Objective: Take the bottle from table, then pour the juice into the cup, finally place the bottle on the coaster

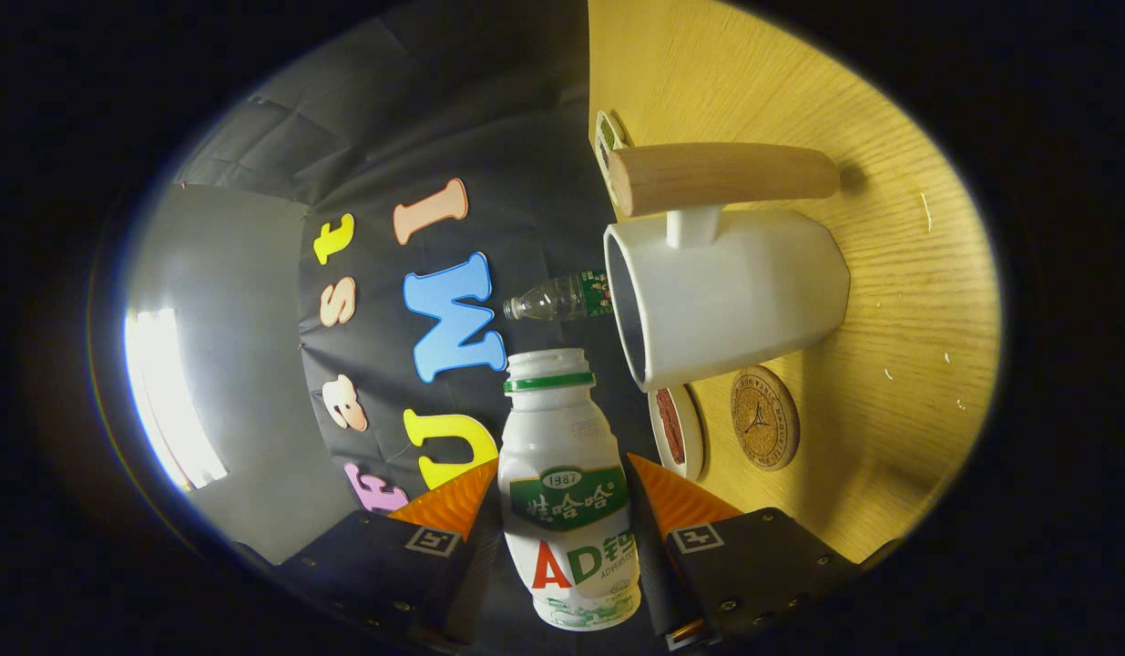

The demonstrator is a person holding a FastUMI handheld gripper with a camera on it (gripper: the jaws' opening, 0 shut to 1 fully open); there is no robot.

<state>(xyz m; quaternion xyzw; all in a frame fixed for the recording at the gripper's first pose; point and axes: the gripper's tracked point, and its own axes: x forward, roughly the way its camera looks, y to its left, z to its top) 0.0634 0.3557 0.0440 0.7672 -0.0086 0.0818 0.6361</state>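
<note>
Fingers clamp the white juice bottle from both sides — its uncapped mouth sits just short of the white cup. Cork coaster lies on the wooden table beside the cup — a clear bottle stands beyond.

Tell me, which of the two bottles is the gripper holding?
The white juice bottle, clamped between the gripper fingers. The other, a small clear bottle, sits far beyond them, next to the white cup.

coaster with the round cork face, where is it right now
In the gripper view the cork coaster lies on the wooden table, just beyond the claw that is shut on the bottle, beside the white cup's base and a small white dish.
</note>
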